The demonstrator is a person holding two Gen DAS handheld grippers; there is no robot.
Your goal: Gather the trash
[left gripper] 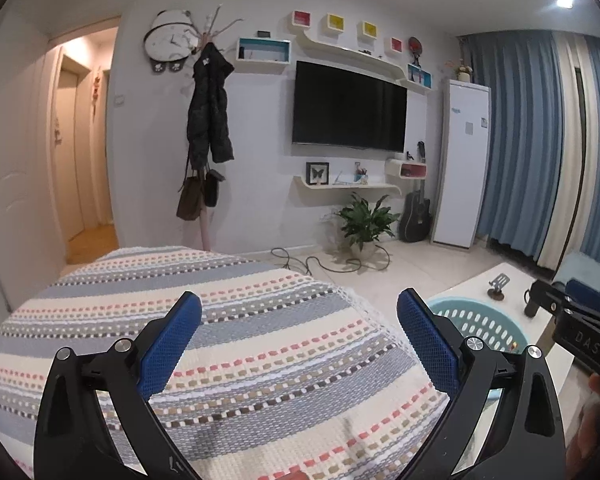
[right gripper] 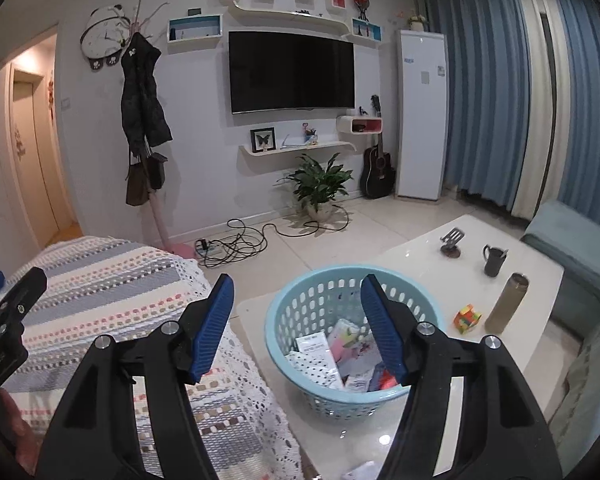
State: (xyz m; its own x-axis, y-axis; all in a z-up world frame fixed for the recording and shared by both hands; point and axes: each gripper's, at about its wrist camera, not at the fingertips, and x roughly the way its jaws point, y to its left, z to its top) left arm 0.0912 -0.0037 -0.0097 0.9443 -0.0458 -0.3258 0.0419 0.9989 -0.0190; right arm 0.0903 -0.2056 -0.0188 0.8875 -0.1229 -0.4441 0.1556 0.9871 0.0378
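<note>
A light blue perforated basket (right gripper: 300, 312) stands on the white coffee table (right gripper: 532, 276). Several pieces of paper and packaging trash (right gripper: 332, 354) lie inside it. My right gripper (right gripper: 296, 292) hangs open above the basket's near left rim, with nothing between its blue pads. My left gripper (left gripper: 299, 306) is open wide over the striped woven cover (left gripper: 240, 344) of a sofa, empty as well. The basket (left gripper: 480, 322) shows in the left wrist view just right of the right finger. A scrap of white paper (right gripper: 360, 470) lies at the table's near edge.
On the table stand a dark mug (right gripper: 494, 260), a bronze bottle (right gripper: 506, 298), a colourful cube (right gripper: 468, 317) and a phone stand (right gripper: 451, 242). Cables (right gripper: 236, 244) and a potted plant (right gripper: 320, 186) sit on the floor by the TV wall. A blue sofa (right gripper: 576, 248) flanks the right.
</note>
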